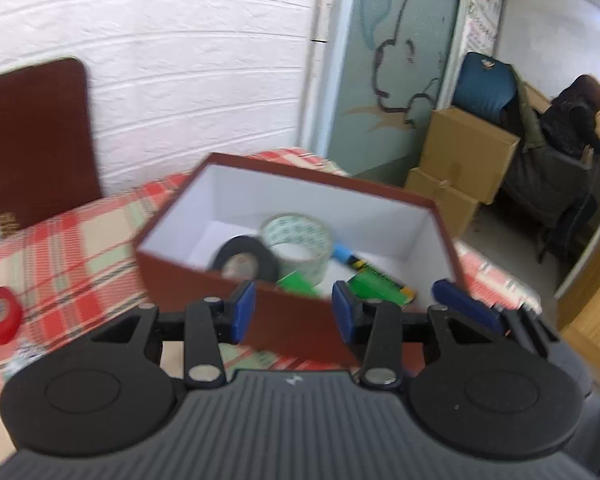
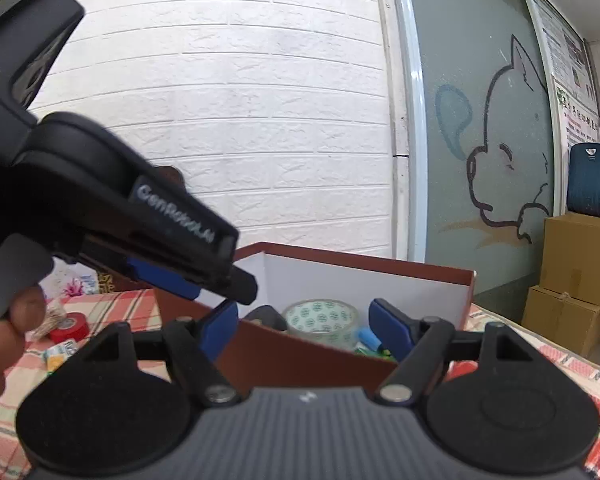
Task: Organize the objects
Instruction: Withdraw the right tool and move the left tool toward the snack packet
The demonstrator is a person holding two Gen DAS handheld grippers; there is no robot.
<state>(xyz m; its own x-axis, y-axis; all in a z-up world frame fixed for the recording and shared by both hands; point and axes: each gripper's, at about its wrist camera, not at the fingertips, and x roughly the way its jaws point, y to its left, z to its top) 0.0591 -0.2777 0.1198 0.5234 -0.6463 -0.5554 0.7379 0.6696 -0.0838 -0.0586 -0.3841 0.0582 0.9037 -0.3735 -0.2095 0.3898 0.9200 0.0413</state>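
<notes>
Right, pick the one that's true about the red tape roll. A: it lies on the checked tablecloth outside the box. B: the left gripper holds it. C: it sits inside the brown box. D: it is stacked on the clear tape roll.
A: the red tape roll lies on the checked tablecloth, left of the brown box, outside its walls.

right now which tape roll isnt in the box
The red tape roll: it lies on the checked tablecloth left of the box, while the black and clear rolls sit inside.
</notes>
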